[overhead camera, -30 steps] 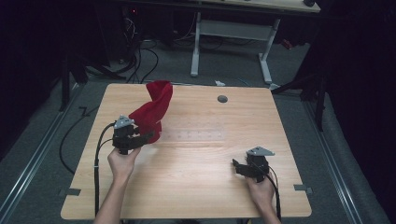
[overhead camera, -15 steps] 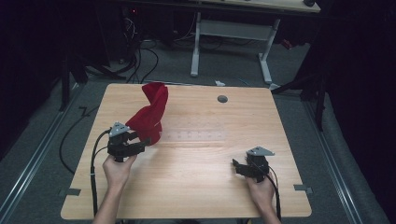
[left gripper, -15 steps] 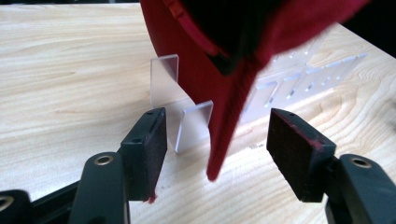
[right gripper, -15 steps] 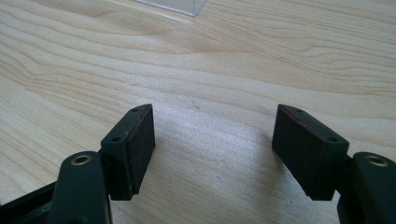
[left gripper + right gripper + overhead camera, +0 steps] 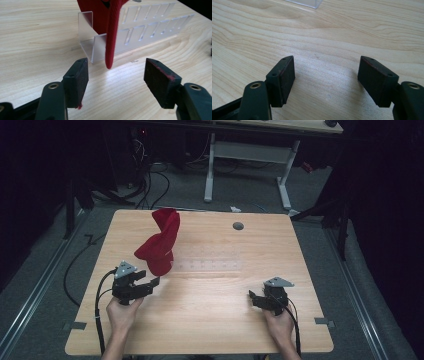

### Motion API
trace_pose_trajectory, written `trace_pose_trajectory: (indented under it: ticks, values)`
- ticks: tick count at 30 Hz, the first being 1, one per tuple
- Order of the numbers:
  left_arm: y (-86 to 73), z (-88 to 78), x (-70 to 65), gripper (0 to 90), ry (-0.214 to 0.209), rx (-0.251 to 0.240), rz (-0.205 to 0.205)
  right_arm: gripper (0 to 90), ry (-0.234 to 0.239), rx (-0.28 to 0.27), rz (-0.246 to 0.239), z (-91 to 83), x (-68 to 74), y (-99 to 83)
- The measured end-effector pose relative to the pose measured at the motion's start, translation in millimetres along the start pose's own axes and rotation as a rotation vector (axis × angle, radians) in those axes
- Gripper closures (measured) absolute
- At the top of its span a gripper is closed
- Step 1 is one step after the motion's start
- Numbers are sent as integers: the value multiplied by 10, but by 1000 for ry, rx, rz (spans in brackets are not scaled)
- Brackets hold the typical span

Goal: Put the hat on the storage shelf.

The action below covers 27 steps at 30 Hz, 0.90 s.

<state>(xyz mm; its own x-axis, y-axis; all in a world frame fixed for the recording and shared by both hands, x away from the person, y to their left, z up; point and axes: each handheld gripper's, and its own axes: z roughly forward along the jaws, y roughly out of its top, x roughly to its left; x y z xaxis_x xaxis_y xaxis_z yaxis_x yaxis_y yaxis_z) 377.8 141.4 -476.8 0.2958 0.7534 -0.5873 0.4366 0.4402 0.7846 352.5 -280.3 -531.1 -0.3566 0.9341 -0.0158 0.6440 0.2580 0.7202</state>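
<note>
With the red cloth (image 5: 159, 245) standing draped in the left end of the clear slotted rack (image 5: 210, 266), my left gripper (image 5: 148, 285) has just opened, jaws empty, while my right gripper (image 5: 256, 300) idles open.

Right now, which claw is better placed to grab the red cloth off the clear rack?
Probably the left. The left claw sits open right beside the red cloth, whose hanging edge lies just ahead of its jaws above the clear rack. The right claw rests open across the table.

Dark room, grey floor (image 5: 60, 255), white-legged desk (image 5: 250, 150) behind, cables (image 5: 150, 175)
</note>
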Motion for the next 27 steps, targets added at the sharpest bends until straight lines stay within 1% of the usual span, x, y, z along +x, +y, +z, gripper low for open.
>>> trace_pose_trajectory:
  ticks: [7,12,19,24,27]
  values:
    - [-48,-90,-15,368,-18,1,-18,301,0,0,0,0,0,0]
    - [-96,-114,-33,366,-28,4,-16,300,0,0,0,0,0,0]
    - [-203,-114,10,362,-15,23,-15,299,1,0,0,0,0,0]
    - [-247,-122,49,357,-3,23,-23,298,2,0,-2,1,-1,0]
    - [-268,-117,84,354,9,27,-19,297,2,1,-1,0,0,0]
